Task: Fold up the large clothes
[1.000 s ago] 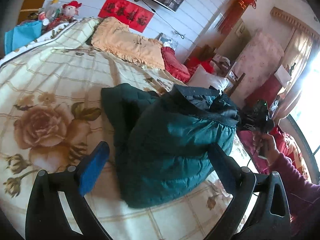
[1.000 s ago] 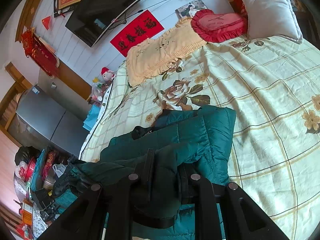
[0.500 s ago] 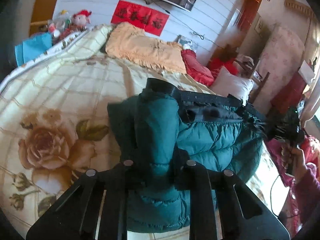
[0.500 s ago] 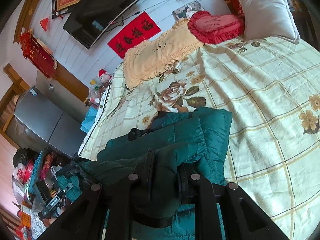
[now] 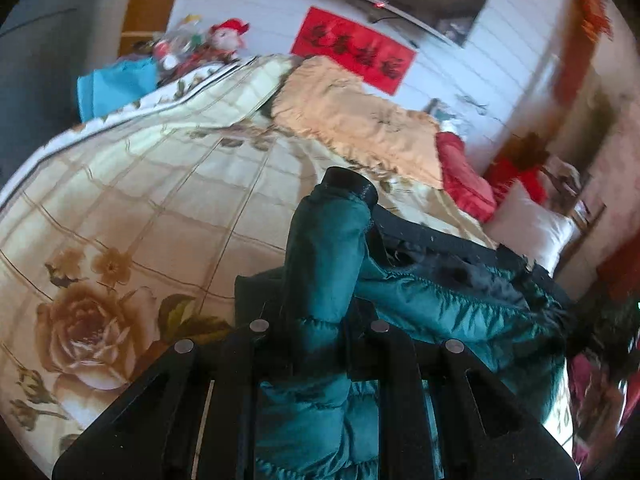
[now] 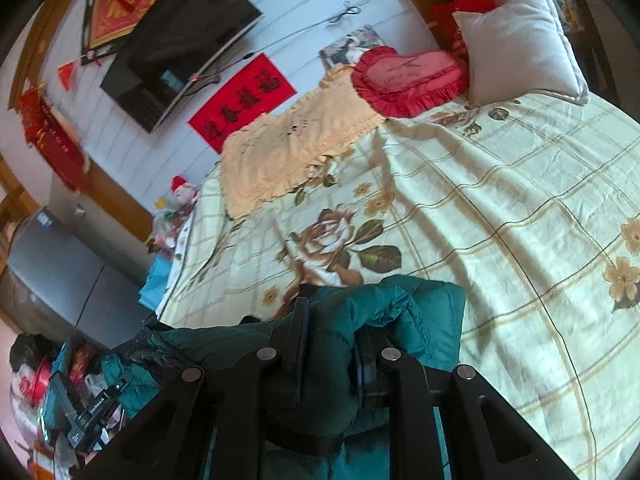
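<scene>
Left jaws have clamped the jacket (image 5: 420, 308) – right too – over floral bedspread (image 5: 168, 200)

Only writing around is the red banner (image 6: 243, 101) on the white wall under the TV (image 6: 182, 42), with four black Chinese characters too blurry to make out. The red-and-gold diamond hanging (image 6: 120, 4) beside it shows one gold character, unreadable too.

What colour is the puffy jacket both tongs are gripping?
Dark teal quilted jacket with black trim, clearest in the left wrist view.
</scene>
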Available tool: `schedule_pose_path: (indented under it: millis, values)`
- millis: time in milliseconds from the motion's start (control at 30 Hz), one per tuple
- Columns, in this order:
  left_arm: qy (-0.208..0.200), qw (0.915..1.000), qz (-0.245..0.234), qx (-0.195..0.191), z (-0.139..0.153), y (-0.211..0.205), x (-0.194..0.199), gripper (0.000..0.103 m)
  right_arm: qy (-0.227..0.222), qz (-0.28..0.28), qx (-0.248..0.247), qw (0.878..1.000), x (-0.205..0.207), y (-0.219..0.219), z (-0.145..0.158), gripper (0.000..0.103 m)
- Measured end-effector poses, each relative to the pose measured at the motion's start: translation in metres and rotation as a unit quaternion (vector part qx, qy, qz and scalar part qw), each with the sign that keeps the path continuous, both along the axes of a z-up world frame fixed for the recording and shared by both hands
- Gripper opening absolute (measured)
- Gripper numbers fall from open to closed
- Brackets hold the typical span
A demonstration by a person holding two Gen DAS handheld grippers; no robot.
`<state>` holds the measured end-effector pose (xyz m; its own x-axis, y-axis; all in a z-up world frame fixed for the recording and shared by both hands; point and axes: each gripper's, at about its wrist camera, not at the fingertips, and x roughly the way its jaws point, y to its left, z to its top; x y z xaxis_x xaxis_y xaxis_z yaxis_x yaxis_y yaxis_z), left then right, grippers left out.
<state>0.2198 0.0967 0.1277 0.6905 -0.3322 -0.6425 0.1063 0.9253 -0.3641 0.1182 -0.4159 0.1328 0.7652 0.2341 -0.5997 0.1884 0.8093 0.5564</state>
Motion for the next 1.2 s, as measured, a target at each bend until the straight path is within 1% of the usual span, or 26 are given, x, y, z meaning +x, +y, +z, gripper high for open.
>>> schedule_pose_path:
  millis: [33,133,200,267,333,367,400,467,533,567,600,633,667,733,767,800,833,867,900,933,967,1033,1100,1200]
  values:
    - [0.003,1.0,0.004,0.006,-0.005,-0.003,0.005,0.015,0.006,-0.007,-0.001,1.0,0.007,-0.002,-0.006,0.016]
    - [0.017,0.9988,0.017,0.042,-0.025,-0.017,0.022,0.016,0.019,-0.028,0.006,0.999,0.022,-0.007,-0.026,0.016]
    - [0.026,0.9973,0.024,0.064,-0.04,-0.024,0.031,0.016,0.032,-0.046,0.012,0.998,0.032,-0.008,-0.045,0.016]
    - [0.028,0.9957,0.031,0.083,-0.055,-0.03,0.037,0.02,0.044,-0.06,0.015,0.997,0.041,-0.008,-0.062,0.016]
    - [0.02,0.9939,0.035,0.102,-0.066,-0.034,0.041,0.029,0.052,-0.071,0.018,0.996,0.049,-0.007,-0.08,0.016]
    - [0.019,0.9936,0.039,0.105,-0.071,-0.034,0.042,0.034,0.05,-0.073,0.023,0.996,0.052,-0.007,-0.088,0.016]
    - [0.02,0.994,0.043,0.098,-0.075,-0.033,0.044,0.038,0.044,-0.075,0.03,0.996,0.054,-0.007,-0.095,0.016]
    - [0.022,0.9958,0.048,0.075,-0.078,-0.026,0.046,0.038,0.033,-0.076,0.04,0.996,0.055,-0.009,-0.1,0.018]
    - [0.022,0.9974,0.045,0.052,-0.075,-0.019,0.046,0.038,0.031,-0.069,0.058,0.995,0.056,-0.012,-0.098,0.027]
    - [0.02,0.9977,0.043,0.048,-0.071,-0.016,0.045,0.038,0.032,-0.065,0.073,0.995,0.054,-0.015,-0.093,0.03]
    - [0.016,0.9979,0.041,0.048,-0.065,-0.014,0.042,0.038,0.024,-0.059,0.085,0.994,0.052,-0.019,-0.085,0.035]
    - [0.012,0.9979,0.039,0.05,-0.058,-0.013,0.039,0.038,0.014,-0.056,0.089,0.994,0.048,-0.021,-0.078,0.041]
    - [0.003,0.9979,0.036,0.053,-0.049,-0.011,0.035,0.039,0.003,-0.055,0.086,0.995,0.044,-0.022,-0.068,0.044]
    - [-0.014,0.9975,0.035,0.059,-0.032,-0.009,0.023,0.039,-0.007,-0.044,0.065,0.997,0.035,-0.018,-0.043,0.059]
    - [-0.022,0.9973,0.036,0.06,-0.024,-0.008,0.017,0.04,-0.007,-0.042,0.042,0.998,0.03,-0.014,-0.031,0.062]
    - [-0.032,0.9969,0.039,0.061,-0.015,-0.008,0.01,0.045,-0.015,-0.034,0.01,0.999,0.022,-0.007,-0.015,0.063]
    - [-0.05,0.9958,0.043,0.064,-0.004,-0.007,0.001,0.051,-0.024,-0.025,-0.01,0.999,0.016,-0.002,-0.004,0.063]
    - [-0.071,0.9939,0.049,0.068,0.004,-0.007,-0.006,0.055,-0.034,-0.015,-0.032,0.999,0.009,0.005,0.008,0.063]
    - [-0.101,0.9901,0.058,0.078,0.015,-0.008,-0.016,0.062,-0.046,-0.003,-0.057,0.997,0.002,0.015,0.02,0.063]
    - [-0.117,0.9879,0.06,0.082,0.02,-0.008,-0.021,0.069,-0.051,0.01,-0.073,0.996,-0.002,0.023,0.027,0.063]
    - [-0.132,0.9861,0.054,0.085,0.026,-0.011,-0.025,0.071,-0.05,0.026,-0.089,0.994,-0.002,0.032,0.031,0.063]
    - [-0.126,0.9863,0.046,0.097,0.028,-0.017,-0.026,0.071,-0.033,0.065,-0.127,0.989,0.002,0.057,0.029,0.063]
    - [-0.115,0.9872,0.037,0.104,0.025,-0.027,-0.028,0.071,-0.018,0.097,-0.157,0.983,0.009,0.085,0.017,0.063]
    - [-0.09,0.9843,0.041,0.146,0.001,-0.05,-0.033,0.071,-0.004,0.122,-0.189,0.974,0.025,0.115,-0.006,0.063]
